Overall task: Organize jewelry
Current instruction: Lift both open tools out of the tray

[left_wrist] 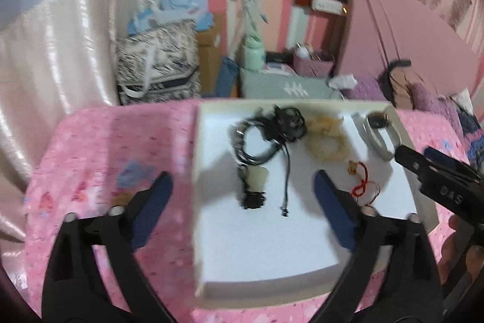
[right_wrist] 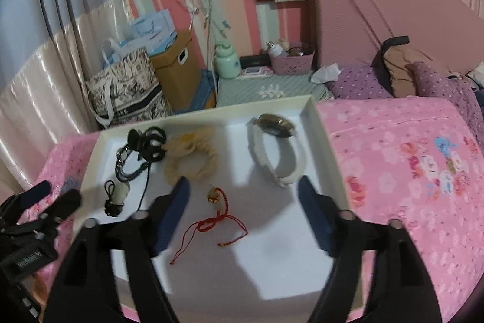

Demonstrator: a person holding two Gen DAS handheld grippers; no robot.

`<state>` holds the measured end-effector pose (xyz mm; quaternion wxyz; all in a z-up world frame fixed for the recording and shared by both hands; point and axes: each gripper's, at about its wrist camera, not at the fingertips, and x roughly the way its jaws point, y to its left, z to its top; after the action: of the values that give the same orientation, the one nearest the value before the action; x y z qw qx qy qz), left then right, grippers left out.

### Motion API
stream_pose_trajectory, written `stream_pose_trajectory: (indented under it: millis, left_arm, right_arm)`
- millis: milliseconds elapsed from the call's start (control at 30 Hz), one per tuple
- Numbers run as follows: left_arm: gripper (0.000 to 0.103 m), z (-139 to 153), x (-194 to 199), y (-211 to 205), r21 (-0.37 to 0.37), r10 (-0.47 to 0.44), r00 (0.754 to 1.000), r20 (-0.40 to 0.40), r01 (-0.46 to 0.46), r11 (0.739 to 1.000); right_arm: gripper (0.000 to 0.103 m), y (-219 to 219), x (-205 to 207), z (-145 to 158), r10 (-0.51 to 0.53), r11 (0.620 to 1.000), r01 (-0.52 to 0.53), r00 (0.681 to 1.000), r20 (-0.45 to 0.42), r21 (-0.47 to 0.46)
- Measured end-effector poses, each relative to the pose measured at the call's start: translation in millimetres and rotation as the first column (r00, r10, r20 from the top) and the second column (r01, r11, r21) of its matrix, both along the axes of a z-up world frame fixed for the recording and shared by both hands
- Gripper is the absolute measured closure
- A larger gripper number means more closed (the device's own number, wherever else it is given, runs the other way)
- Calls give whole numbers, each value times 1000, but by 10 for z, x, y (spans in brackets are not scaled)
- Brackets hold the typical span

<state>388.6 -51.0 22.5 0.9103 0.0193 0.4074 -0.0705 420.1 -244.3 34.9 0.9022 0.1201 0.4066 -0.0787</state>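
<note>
A shallow white tray [left_wrist: 197, 171] [right_wrist: 326, 141] lies on a pink floral bedspread. In it are a black braided bracelet [left_wrist: 242, 147] [right_wrist: 133, 167], a pale pendant with a black tassel [left_wrist: 257, 176] [right_wrist: 119, 192], black hair ties [left_wrist: 287, 120] [right_wrist: 151, 144], a cream scrunchie [left_wrist: 341, 147] [right_wrist: 208, 159], a red string bracelet with a gold charm [left_wrist: 363, 186] [right_wrist: 211, 223] and a white-strapped watch [left_wrist: 376, 123] [right_wrist: 276, 124]. My left gripper [left_wrist: 243, 180] [right_wrist: 57, 192] hangs open over the tray's left part. My right gripper [right_wrist: 243, 185] [left_wrist: 414, 153] is open above the red string, holding nothing.
The pink bedspread [right_wrist: 408, 171] spreads around the tray. Behind it are a patterned tote bag [right_wrist: 127, 90], a cardboard box [right_wrist: 178, 65], a green bottle [right_wrist: 227, 59], a small purple basket [right_wrist: 292, 61] and purple pillows [right_wrist: 363, 84]. A cream curtain [left_wrist: 54, 50] hangs at the left.
</note>
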Motion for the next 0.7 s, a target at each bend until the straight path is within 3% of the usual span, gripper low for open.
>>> stream_pose_trajectory:
  millis: [67,167,233,400,700]
  left_arm:
    - [3,142,-136,69,-2,18,1000,24,-18,1000]
    - [3,289,-336,135,15,14,1000,15,-15,1000]
    - [3,401,-510,191,16,7,1000,13,-7,1000]
    - [3,637,-1081,363,-13,20,997,76,-19,1000]
    - [3,535,-1800,417,-39,-11,998,64,13,999]
  right_arm:
    - [21,9,-128,121,-8,999,8,1000,16,-33]
    - [10,61,-416,363,-17,994,23,998,61,-103]
    - [10,120,-657,528,-14,986,30,995,95,-167]
    - [2,241,-1320,795,8,958,37,988,155,-283]
    - [2,170,-2127,798,-62,952,108,984,165,-286]
